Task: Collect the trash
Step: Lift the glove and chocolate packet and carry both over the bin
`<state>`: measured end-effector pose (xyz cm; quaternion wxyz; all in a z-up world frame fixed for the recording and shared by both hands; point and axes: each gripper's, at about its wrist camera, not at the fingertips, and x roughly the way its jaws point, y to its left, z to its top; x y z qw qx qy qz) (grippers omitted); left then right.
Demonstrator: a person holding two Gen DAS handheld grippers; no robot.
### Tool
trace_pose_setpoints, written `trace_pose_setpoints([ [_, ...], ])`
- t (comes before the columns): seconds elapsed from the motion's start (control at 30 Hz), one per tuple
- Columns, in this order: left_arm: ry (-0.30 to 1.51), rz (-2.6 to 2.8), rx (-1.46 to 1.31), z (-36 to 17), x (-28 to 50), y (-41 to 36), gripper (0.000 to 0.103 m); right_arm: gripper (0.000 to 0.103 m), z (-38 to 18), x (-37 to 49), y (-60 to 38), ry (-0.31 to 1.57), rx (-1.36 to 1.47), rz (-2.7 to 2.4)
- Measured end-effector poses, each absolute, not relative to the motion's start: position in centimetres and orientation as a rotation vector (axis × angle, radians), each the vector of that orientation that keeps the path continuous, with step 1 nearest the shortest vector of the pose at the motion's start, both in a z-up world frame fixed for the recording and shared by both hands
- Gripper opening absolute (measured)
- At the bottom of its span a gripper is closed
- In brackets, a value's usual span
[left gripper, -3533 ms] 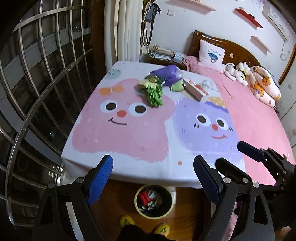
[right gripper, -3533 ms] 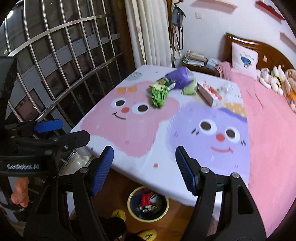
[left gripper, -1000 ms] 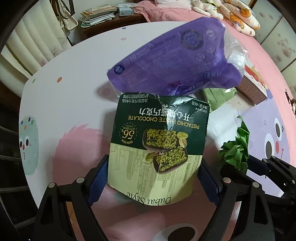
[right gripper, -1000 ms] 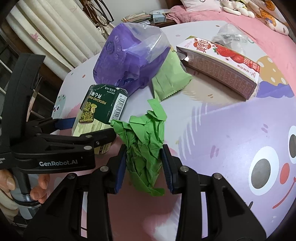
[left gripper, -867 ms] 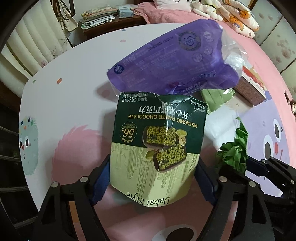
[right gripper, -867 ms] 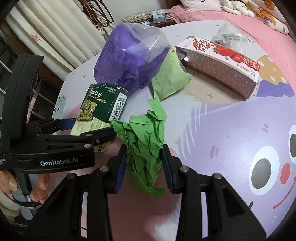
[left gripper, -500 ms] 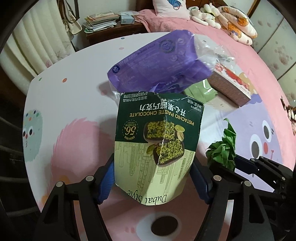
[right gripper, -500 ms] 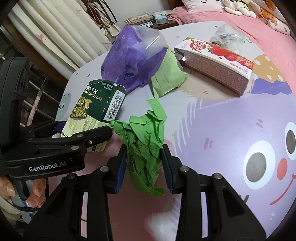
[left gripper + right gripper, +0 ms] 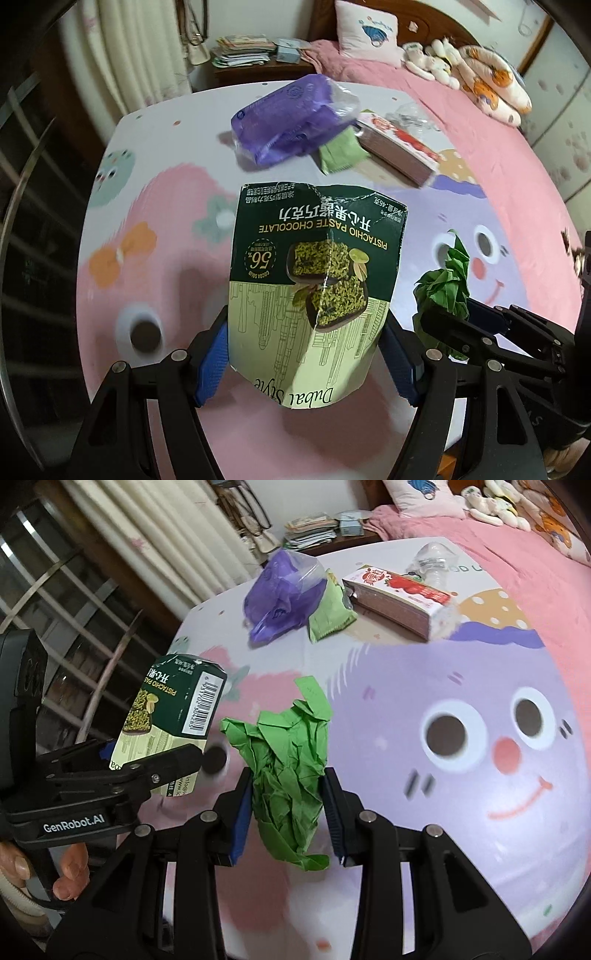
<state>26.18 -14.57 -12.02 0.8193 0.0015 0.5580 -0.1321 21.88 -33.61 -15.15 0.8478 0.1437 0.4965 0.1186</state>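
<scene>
place: home bedroom | signs: bed [image 9: 491,155] with cartoon sheet, pillow [image 9: 365,33], plush toys [image 9: 461,70], wooden headboard [image 9: 436,35], curtain [image 9: 147,55], nightstand [image 9: 258,68]

Black hand-held gripper [image 9: 288,812] arms, blue pads (white "GenRobot.AI" lettering).

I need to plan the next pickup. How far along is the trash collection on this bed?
Nothing looks binned yet. In hand: the left hand-held gripper grips the pistachio chocolate box, the right hand-held gripper the crumpled green paper. Left on the bed: purple bag, green packet, strawberry carton, plastic bottle.
</scene>
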Motion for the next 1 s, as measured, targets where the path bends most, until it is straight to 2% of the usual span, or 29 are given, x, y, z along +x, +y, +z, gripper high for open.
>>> trace_pose_setpoints([
  [0.17, 1.167, -0.235, -0.045, -11.0, 18.3, -16.6, 0.074, 0.033, -14.0, 15.7, -35.8, 1.051, 0.252, 0.314],
  [0.53, 1.205, -0.211, -0.08, -12.6, 3.8, -22.2, 0.074, 0.033, -13.9, 3.7, -39.7, 1.094, 0.162, 0.412],
  [0.77, 1.262, -0.232, 0.0, -13.9, -1.9, -23.8, 0.074, 0.033, -15.9, -1.2, -41.0, 1.153, 0.194, 0.407],
  [1.0, 1.342, -0.233, 0.002, -17.2, -4.1, -23.3, 0.074, 0.033, -20.3, -4.5, -41.4, 1.247, 0.237, 0.372],
])
